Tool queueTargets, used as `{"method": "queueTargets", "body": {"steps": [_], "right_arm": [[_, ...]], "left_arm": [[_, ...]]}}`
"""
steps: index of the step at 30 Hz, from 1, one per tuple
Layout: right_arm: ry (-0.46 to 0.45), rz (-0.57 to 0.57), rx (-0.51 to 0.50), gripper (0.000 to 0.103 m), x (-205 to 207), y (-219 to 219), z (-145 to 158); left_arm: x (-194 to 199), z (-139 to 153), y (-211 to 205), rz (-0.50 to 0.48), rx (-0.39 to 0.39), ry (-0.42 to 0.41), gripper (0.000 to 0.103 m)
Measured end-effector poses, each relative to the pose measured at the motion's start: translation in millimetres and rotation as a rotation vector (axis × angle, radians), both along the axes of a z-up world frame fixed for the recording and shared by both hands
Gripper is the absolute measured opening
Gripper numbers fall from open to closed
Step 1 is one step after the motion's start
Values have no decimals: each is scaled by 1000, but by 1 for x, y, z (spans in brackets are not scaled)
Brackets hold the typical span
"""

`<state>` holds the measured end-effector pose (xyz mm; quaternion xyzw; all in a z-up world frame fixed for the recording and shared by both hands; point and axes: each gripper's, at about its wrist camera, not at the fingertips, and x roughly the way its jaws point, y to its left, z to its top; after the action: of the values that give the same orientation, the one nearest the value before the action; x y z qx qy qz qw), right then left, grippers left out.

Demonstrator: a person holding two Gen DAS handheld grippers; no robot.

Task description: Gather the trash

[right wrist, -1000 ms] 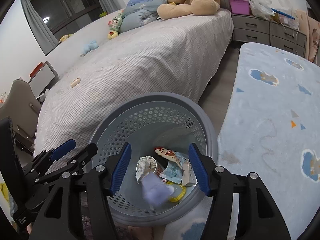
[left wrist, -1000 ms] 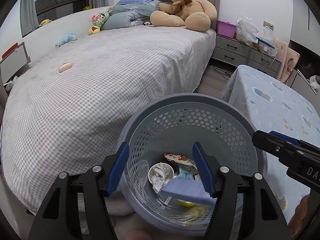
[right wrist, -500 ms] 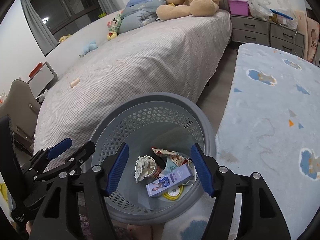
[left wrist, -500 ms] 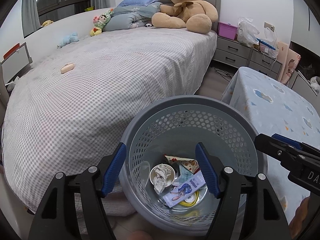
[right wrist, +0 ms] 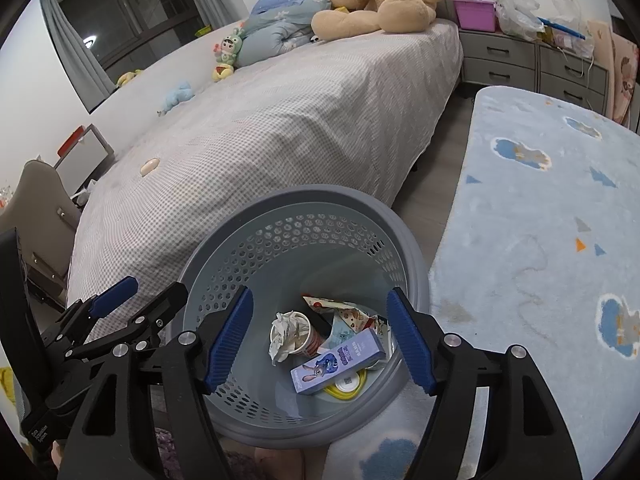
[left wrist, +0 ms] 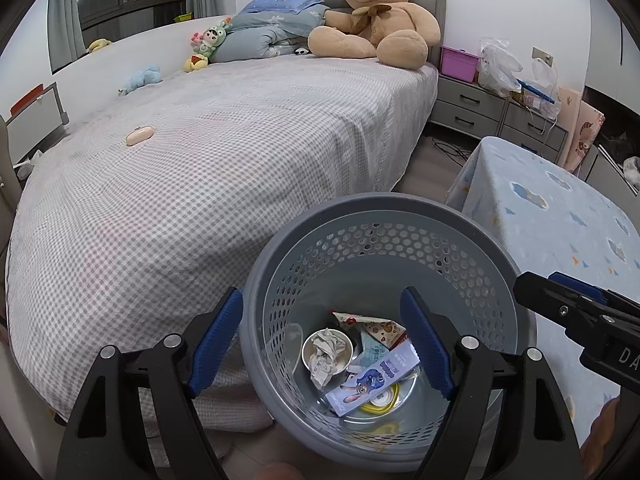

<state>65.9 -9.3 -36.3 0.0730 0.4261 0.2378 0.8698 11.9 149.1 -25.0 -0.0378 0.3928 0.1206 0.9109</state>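
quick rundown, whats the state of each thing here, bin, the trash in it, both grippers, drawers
waste basket: upright on the floor by the bed, partly filled
blue box: lying flat on top of the trash
paper cup: on its side, crumpled paper inside
snack wrapper: crumpled, at the bottom
left gripper: jaws open, just been opening, nothing held
right gripper: jaws open, just been opening, nothing held
drawers: closed

Bed [left wrist: 240,168] w/ grey-check cover: big teddy bear [left wrist: 376,20], folded blue quilt [left wrist: 264,36], small doll [left wrist: 210,38], yellow-red plush [left wrist: 196,62], blue plush [left wrist: 142,78], pink oval item [left wrist: 139,136] on it. Floor [right wrist: 436,156]: grey perforated bin [right wrist: 304,248] stands against the bed's side, light-blue rug [right wrist: 540,240] just beside the bin.
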Motion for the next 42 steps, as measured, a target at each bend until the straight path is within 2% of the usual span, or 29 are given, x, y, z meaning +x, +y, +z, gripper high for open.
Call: {"method": "queueTargets", "body": {"steps": [5, 29, 42], "right_arm": [[-2, -2, -2, 71, 0, 0, 1], [0, -5, 1, 74, 0, -1, -1], [-7, -12, -2, 84, 1, -1, -2]], "left_arm": [[-1, 0, 2, 11, 0, 1, 83], [-2, 2, 2, 25, 11, 1, 83], [-3, 3, 5, 30, 4, -7, 83]]}}
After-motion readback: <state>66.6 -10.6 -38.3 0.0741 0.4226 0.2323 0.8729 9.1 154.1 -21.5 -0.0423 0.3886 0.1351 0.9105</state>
